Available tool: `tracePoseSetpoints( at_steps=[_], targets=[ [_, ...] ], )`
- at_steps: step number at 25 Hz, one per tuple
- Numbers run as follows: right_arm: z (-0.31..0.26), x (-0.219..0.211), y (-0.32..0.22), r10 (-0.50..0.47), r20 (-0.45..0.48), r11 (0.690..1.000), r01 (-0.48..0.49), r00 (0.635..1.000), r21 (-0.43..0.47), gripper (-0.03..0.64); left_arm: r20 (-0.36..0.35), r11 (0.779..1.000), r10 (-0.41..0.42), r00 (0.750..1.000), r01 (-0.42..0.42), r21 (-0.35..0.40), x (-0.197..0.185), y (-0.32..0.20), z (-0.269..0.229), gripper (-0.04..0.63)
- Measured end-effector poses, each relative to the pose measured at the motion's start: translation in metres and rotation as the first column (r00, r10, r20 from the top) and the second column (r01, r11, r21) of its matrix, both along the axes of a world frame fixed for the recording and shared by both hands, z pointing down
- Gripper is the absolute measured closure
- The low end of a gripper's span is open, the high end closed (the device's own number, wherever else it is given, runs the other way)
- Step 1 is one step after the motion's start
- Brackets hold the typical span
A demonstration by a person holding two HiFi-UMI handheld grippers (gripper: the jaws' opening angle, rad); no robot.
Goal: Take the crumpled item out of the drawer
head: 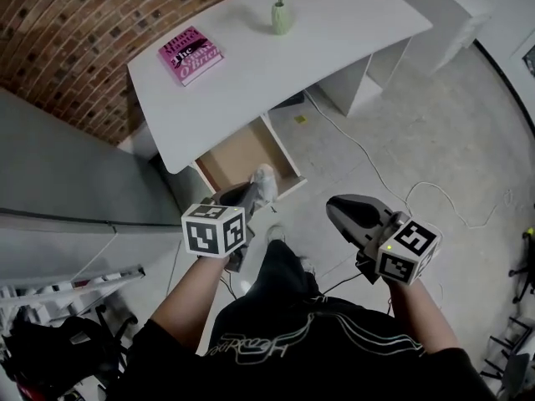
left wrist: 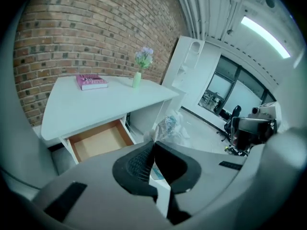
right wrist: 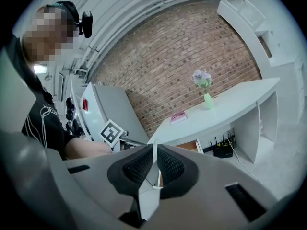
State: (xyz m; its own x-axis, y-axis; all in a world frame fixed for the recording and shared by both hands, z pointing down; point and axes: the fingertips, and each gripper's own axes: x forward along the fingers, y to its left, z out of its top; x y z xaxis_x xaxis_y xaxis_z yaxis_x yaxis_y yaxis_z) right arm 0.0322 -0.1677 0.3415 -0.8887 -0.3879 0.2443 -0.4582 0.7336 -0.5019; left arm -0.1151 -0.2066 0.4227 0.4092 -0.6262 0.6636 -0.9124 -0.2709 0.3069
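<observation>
The crumpled item [head: 266,180] is a whitish wad of plastic. My left gripper [head: 251,192] is shut on it, holding it up above the front edge of the open wooden drawer [head: 242,153]. In the left gripper view the crumpled item [left wrist: 171,127] sticks out beyond the closed tips of the left gripper [left wrist: 153,143]. There the drawer [left wrist: 98,140] shows a bare bottom. My right gripper [head: 338,211] hangs to the right over the floor, shut with nothing in it. The right gripper view shows the right gripper [right wrist: 154,147] with its pads together.
The drawer belongs to a white desk [head: 292,57] against a brick wall. On the desk lie a pink book [head: 191,54] and a green vase [head: 281,15] with a plant. A grey panel [head: 67,174] stands at the left. A white cable [head: 376,174] runs across the floor.
</observation>
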Motion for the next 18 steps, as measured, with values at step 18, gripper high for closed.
tracePoseSetpoints(
  at_steps=[18],
  targets=[
    [-0.147,0.025,0.037,-0.08,0.051,0.959,0.063,0.995,0.278,0.56,-0.18,0.948,0.085,0.98,-0.023,0.318,0.067,0.082,-0.223,0.571]
  ],
)
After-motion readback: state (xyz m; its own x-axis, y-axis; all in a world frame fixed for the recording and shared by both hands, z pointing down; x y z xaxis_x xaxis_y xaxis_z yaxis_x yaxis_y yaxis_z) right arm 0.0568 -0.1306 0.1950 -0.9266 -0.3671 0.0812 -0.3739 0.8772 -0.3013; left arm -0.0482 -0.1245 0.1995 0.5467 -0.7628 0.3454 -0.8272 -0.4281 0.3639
